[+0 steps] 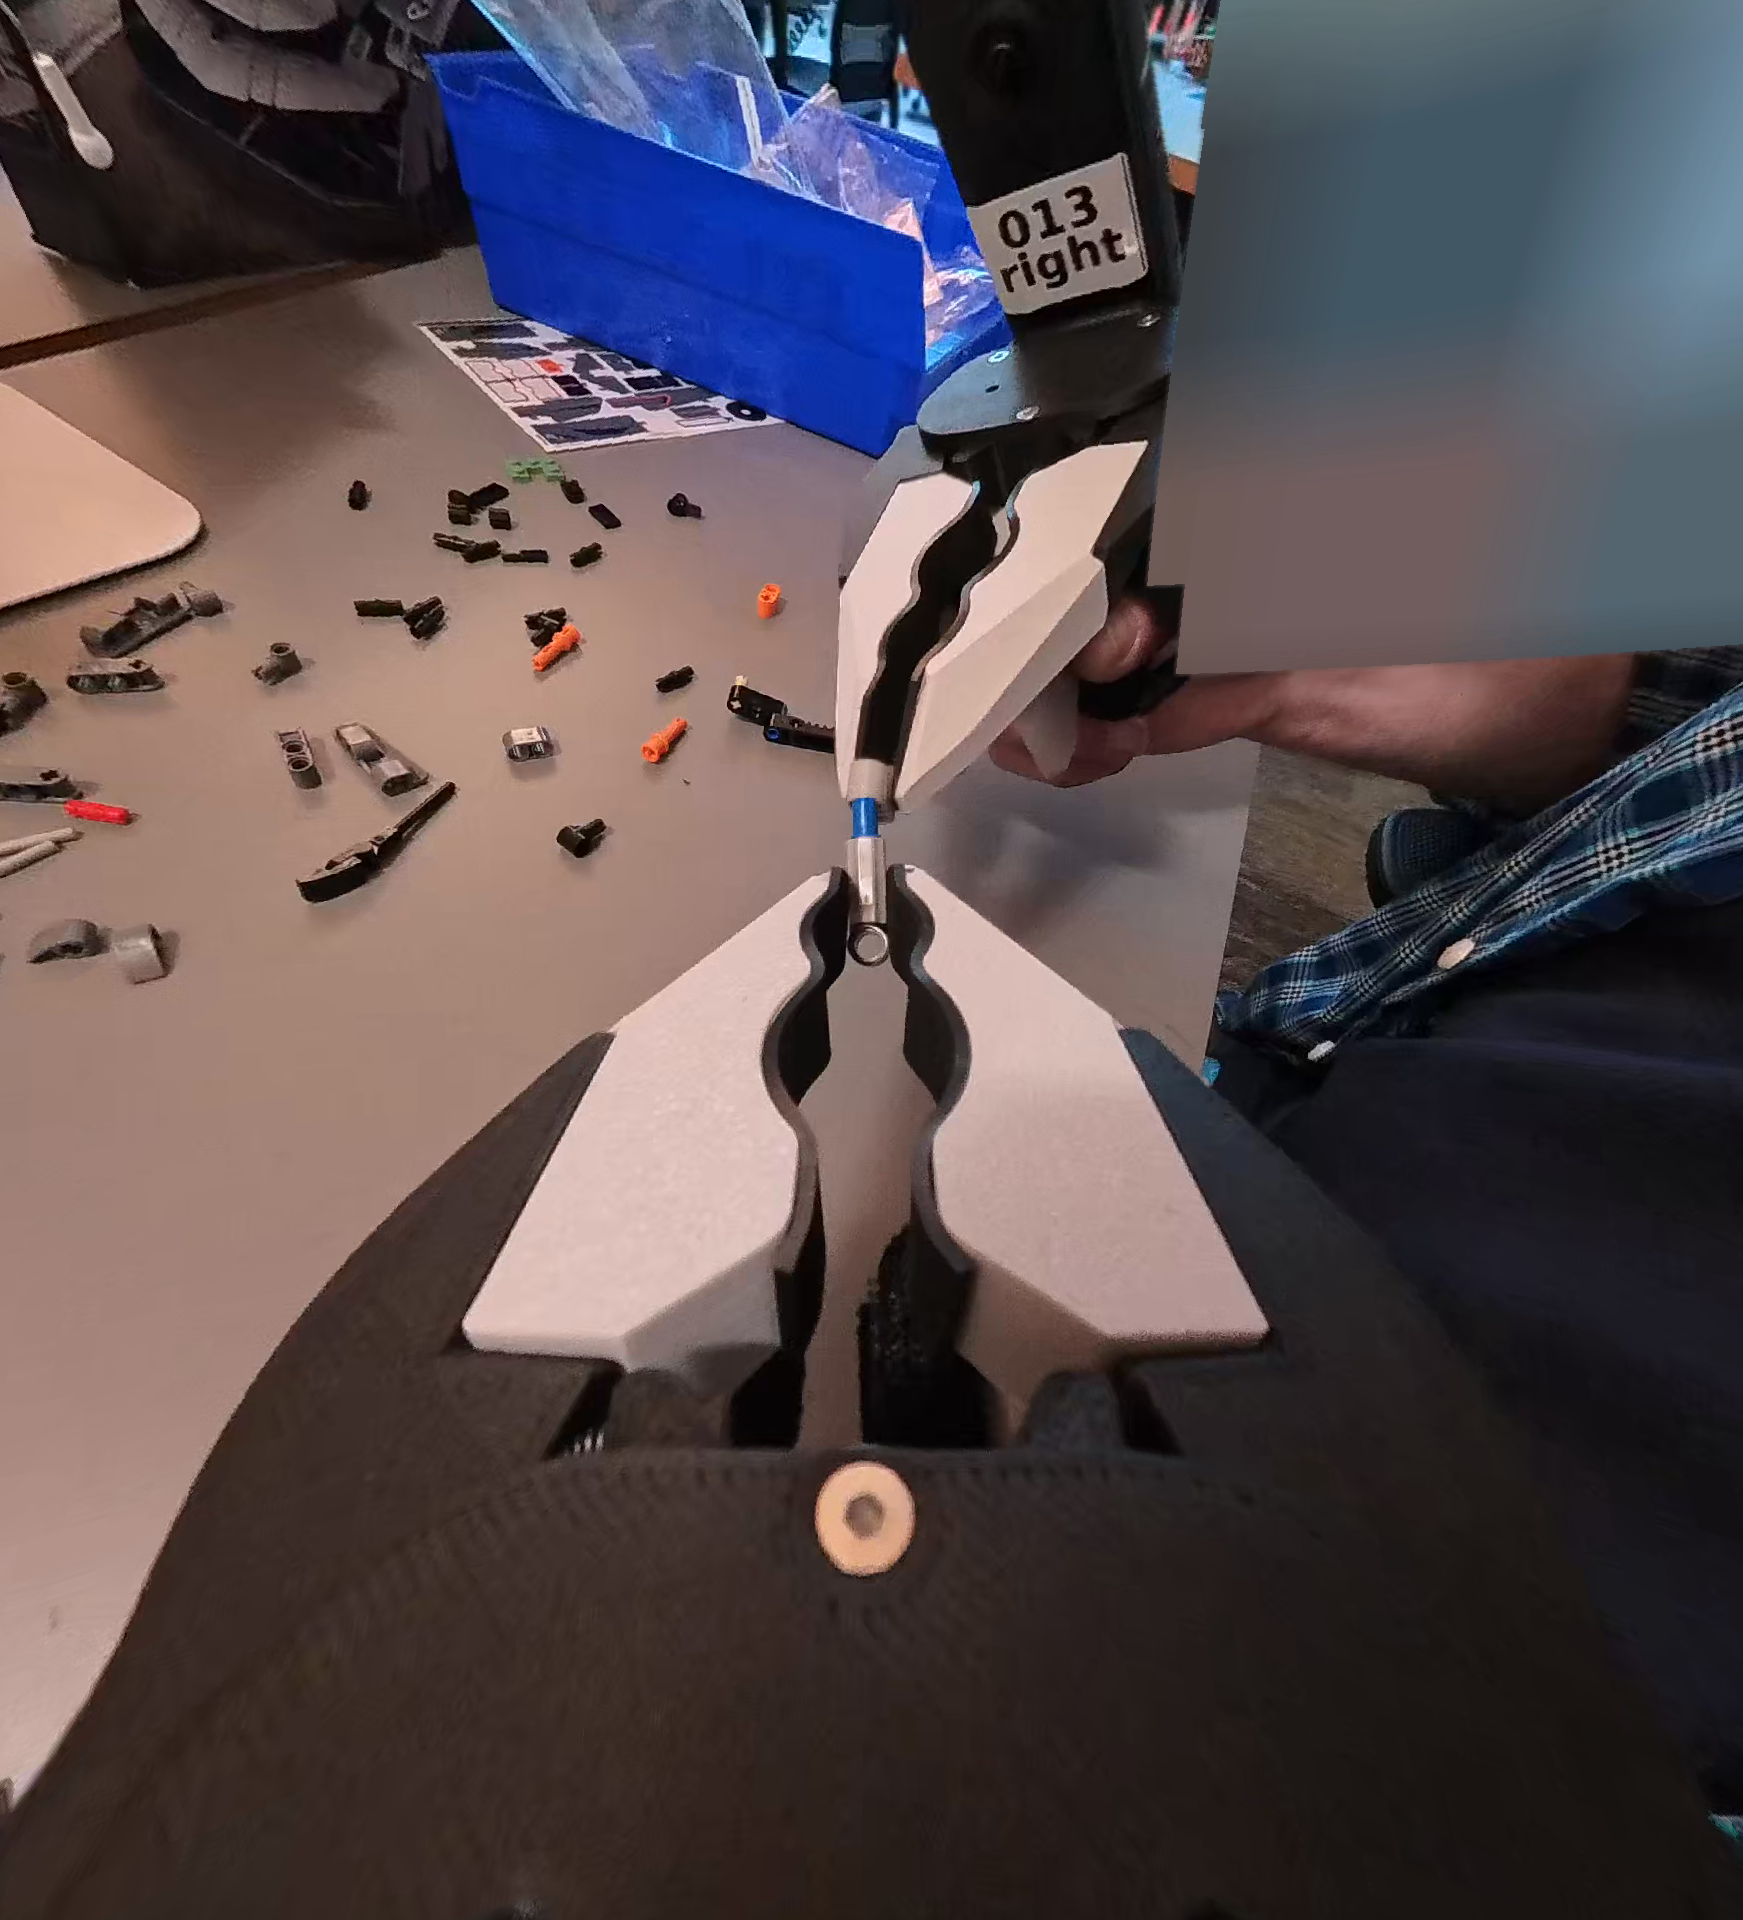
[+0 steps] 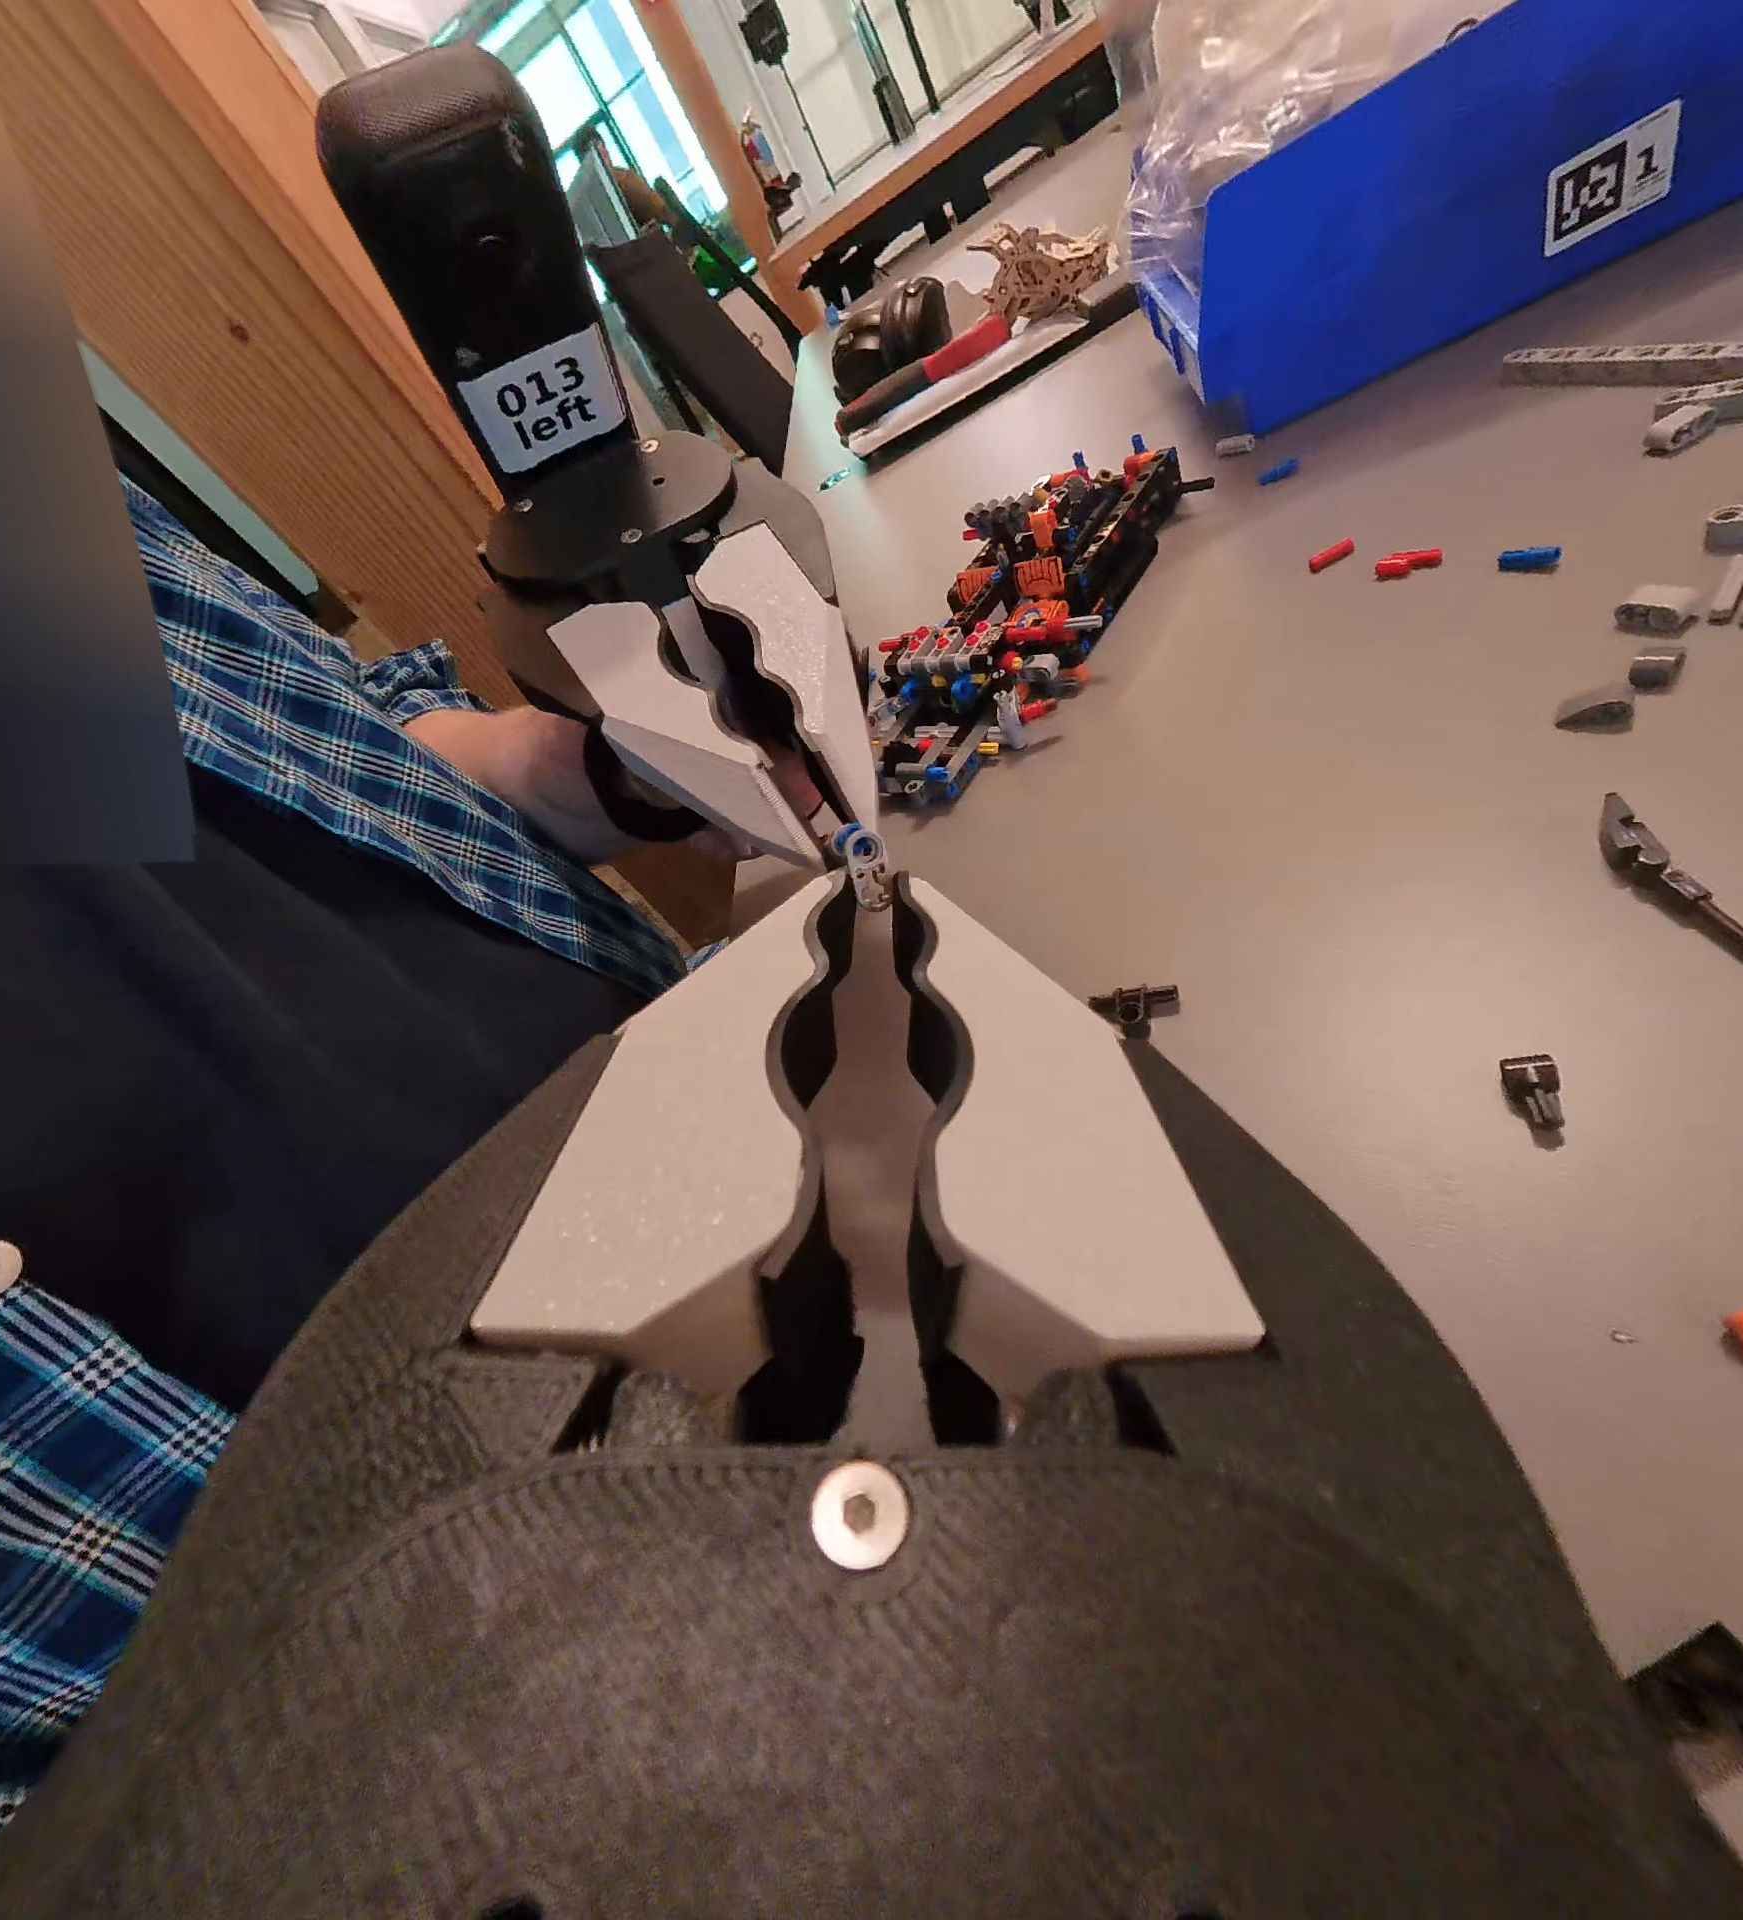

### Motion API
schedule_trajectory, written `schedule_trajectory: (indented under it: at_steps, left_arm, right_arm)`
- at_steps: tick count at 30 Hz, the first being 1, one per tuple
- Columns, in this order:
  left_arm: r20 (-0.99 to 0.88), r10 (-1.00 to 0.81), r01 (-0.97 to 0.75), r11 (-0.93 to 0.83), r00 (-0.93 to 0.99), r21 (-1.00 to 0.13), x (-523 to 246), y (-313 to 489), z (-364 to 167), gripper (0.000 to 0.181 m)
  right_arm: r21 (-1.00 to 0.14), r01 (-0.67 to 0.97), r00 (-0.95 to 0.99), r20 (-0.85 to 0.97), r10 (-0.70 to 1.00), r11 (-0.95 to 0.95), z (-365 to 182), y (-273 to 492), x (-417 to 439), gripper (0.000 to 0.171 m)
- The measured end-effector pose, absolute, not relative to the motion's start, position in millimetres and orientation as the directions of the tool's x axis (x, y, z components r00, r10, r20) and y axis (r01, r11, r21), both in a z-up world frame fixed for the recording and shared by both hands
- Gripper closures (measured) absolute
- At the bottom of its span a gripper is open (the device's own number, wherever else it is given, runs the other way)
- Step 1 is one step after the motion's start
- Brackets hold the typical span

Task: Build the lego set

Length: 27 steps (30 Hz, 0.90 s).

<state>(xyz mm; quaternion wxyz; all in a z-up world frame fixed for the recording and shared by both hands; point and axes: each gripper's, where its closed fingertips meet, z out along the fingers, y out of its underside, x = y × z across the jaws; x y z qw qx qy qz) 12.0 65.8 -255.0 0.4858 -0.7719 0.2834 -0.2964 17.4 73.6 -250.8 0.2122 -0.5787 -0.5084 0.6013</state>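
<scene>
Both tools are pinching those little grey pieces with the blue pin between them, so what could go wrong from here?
1. Each tool grips its grey connector only at the very tips: left tool, right tool. A push slightly off the line of the blue pin might twist a piece out.
2. The join hangs near the table edge, above the person's lap, so a dropped piece may fall off the table.

A small grey connector (image 1: pixel 865 896) joins a blue pin (image 1: pixel 862 821) end to end, held above the table (image 1: pixel 534 1039), near the half-built car (image 2: pixel 1043 603).
</scene>
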Motion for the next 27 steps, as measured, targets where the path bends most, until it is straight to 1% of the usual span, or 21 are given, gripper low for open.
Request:
schedule_trajectory:
  at_steps: [11,21,24,27]
  left_arm:
    - [0.054,-0.745,-0.290,-0.324,0.665,-0.901,12,68,-261,0.176]
    - [0.004,-0.757,-0.352,-0.309,0.653,-0.884,14,67,-268,0.176]
    - [0.006,-0.763,-0.369,-0.319,0.646,-0.873,15,66,-274,0.176]
    - [-0.018,-0.764,-0.446,-0.356,0.645,-0.821,17,65,-292,0.176]
  right_arm:
    - [-0.847,0.350,-0.248,-0.495,0.832,-0.400,-252,73,17,0.166]
    - [-0.839,0.389,-0.239,-0.491,0.838,-0.380,-263,71,20,0.166]
    - [-0.827,0.418,-0.227,-0.495,0.839,-0.375,-270,71,22,0.166]
    - [-0.791,0.500,-0.179,-0.493,0.851,-0.353,-289,71,27,0.166]
